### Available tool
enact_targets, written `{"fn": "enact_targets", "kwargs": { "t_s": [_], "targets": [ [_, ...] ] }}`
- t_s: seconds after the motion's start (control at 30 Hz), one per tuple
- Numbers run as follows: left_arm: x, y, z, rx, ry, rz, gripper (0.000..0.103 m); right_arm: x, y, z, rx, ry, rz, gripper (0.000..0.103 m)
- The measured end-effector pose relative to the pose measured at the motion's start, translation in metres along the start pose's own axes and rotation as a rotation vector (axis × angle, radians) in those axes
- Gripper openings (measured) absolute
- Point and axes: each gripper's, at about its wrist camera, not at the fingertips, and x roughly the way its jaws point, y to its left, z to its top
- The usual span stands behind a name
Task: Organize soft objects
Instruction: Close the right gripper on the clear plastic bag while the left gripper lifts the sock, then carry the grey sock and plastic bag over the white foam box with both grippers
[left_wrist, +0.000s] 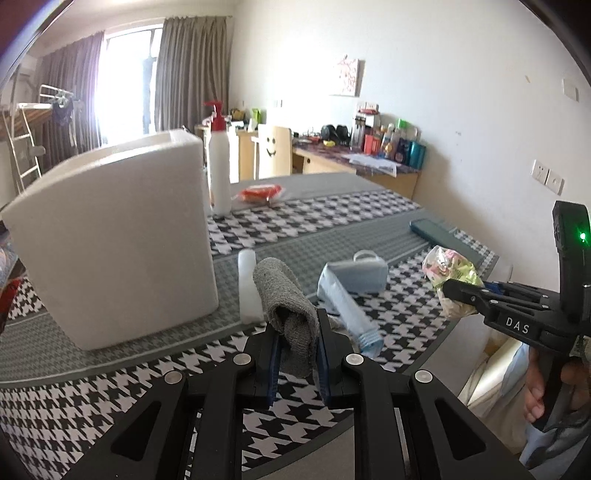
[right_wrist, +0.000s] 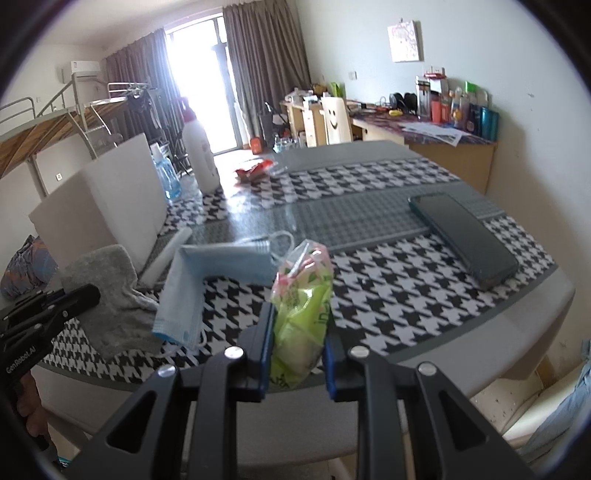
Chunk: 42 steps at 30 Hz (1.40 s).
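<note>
Left wrist view: left gripper (left_wrist: 297, 343) clamped the grey sock (left_wrist: 286, 306); right gripper (right_wrist: 299, 343) clamped the green packet (right_wrist: 301, 314) at the tabletop's (right_wrist: 461, 332) near edge, probably for sorting.

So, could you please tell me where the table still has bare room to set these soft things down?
The widest bare patch lies between the phone and the red packet, mid-table. A smaller one sits in front of the phone, right of the blue mask. It is crowded by the white box, where the grey cloth and mask cluster.
</note>
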Motion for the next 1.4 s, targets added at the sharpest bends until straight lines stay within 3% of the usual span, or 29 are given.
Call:
{"fn": "enact_targets", "kwargs": {
  "t_s": [1.4],
  "targets": [
    [-0.004, -0.003, 0.068, 0.046, -0.163, 0.044, 0.018, -0.009, 0.028, 0.071, -0.091, -0.179, 0.125, 0.027]
  ]
}}
